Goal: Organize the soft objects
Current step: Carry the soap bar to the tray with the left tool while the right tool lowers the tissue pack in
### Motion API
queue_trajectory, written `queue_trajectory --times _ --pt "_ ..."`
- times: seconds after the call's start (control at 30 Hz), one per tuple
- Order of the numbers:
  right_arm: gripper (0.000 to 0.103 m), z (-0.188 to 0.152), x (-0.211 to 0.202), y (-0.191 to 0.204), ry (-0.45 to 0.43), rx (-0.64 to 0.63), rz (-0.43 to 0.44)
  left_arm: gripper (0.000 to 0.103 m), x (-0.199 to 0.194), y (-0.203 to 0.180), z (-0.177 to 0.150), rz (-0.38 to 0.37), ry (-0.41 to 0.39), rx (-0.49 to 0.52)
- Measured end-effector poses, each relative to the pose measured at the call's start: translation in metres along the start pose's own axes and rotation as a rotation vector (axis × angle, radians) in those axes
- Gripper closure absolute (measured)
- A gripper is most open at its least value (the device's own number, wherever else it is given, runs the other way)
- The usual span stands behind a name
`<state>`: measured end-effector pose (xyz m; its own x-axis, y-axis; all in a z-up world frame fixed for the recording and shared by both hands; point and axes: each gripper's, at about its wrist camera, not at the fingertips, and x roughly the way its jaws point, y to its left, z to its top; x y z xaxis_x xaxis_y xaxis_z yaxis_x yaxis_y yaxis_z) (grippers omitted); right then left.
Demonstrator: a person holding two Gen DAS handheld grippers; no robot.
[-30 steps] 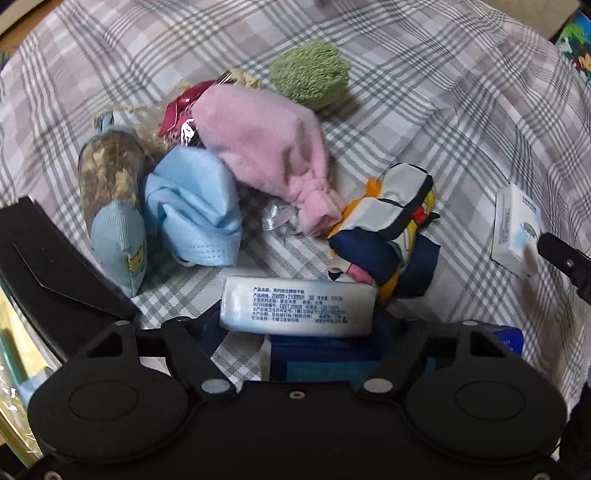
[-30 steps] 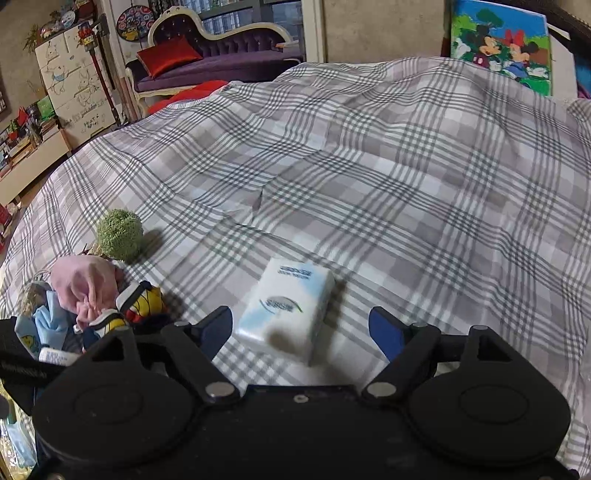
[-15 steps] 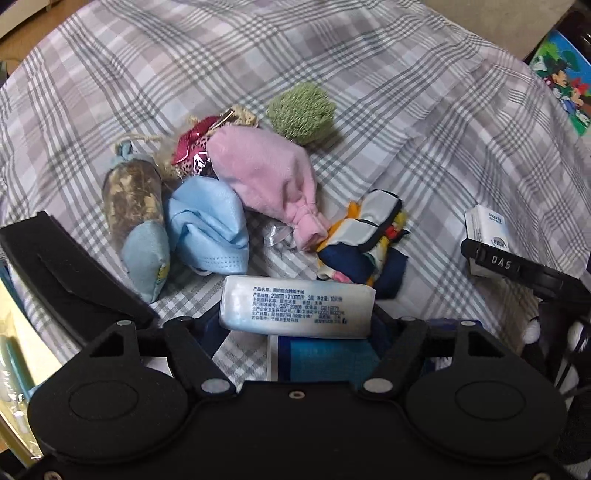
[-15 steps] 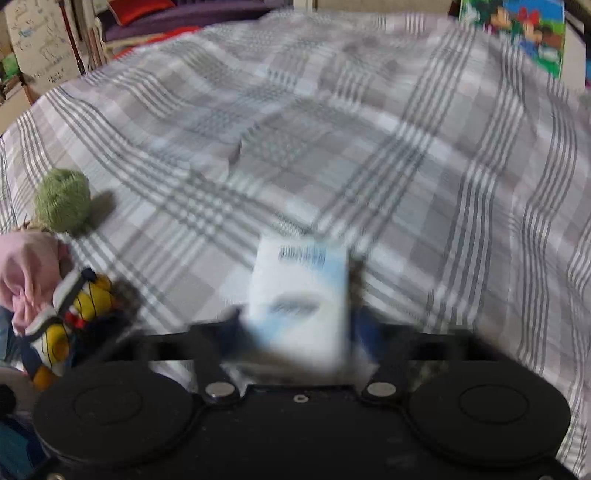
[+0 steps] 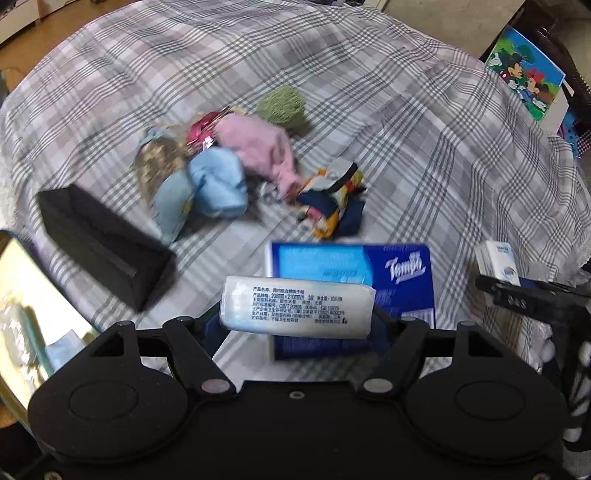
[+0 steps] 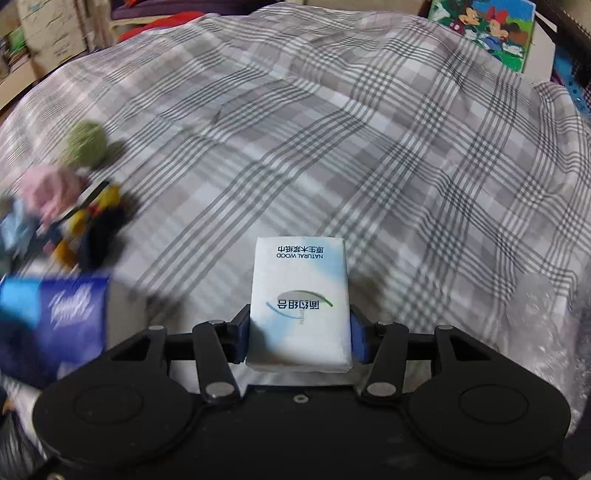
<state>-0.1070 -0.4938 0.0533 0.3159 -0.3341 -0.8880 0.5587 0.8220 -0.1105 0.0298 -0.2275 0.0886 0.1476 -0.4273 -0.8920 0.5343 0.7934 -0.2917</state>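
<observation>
- The left tool (image 5: 295,325) is closed on a white tissue pack (image 5: 297,311), held crosswise; its face carries small printed Chinese lines with "208mm×210mm" legible.
- Below it, a blue Tempo tissue pack (image 5: 373,267) lies on the bed (image 5: 424,122) near the close edge, brand name readable.
- The right tool (image 6: 300,332) grips a pocket tissue pack (image 6: 300,302) between blue pads; "NATURAL WOOD" reads upside down.
- A heap of soft items sits toward the bed's left side: pink cloth (image 5: 258,146), light blue cloth (image 5: 218,184), green ball (image 5: 282,107), multicoloured fabric (image 5: 332,201).
- A black box (image 5: 107,245) stands at the left edge.
- The plaid cover's middle and right side lie bare.
- A Mickey Mouse picture (image 6: 491,26) stands beyond the far right corner.
</observation>
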Motion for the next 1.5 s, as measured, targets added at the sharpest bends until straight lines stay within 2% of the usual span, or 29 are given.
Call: queue_trajectory --times 0.17,0.33,0.5,0.67,0.87,0.93,1.03,1.17,1.33,1.43,1.5 --pt "0.052 -0.029 -0.029 0.028 0.098 -0.121 0.06 0.034 -0.021 0.019 -0.024 0.009 0.006 -0.008" --pt "0.052 -0.071 -0.05 0.081 0.218 -0.321 0.109 0.034 -0.037 0.052 -0.047 0.032 -0.004 -0.05" --pt "0.052 -0.097 -0.074 0.145 0.26 -0.411 0.283 0.034 -0.039 0.101 -0.064 0.07 0.004 -0.152" --pt "0.052 -0.098 -0.093 0.222 0.214 -0.491 0.384 0.034 -0.046 0.163 -0.069 0.133 -0.023 -0.287" --pt "0.052 -0.09 -0.105 0.316 0.137 -0.562 0.444 0.034 -0.054 0.231 -0.059 0.295 -0.06 -0.402" --pt "0.052 -0.084 -0.108 0.341 0.124 -0.56 0.463 0.034 -0.056 0.25 -0.054 0.327 -0.076 -0.44" --pt "0.052 -0.077 -0.113 0.372 0.081 -0.548 0.47 0.034 -0.057 0.276 -0.057 0.311 -0.094 -0.515" --pt "0.052 -0.072 -0.115 0.397 0.023 -0.514 0.459 0.034 -0.057 0.304 -0.065 0.244 -0.085 -0.599" --pt "0.052 -0.072 -0.097 0.416 0.072 -0.465 0.452 0.034 -0.048 0.321 -0.073 0.318 -0.036 -0.628" --pt "0.052 -0.077 -0.082 0.428 0.097 -0.473 0.426 0.033 -0.044 0.33 -0.077 0.266 -0.008 -0.658" --pt "0.052 -0.079 -0.075 0.435 0.117 -0.483 0.416 0.033 -0.043 0.334 -0.076 0.261 -0.01 -0.675"
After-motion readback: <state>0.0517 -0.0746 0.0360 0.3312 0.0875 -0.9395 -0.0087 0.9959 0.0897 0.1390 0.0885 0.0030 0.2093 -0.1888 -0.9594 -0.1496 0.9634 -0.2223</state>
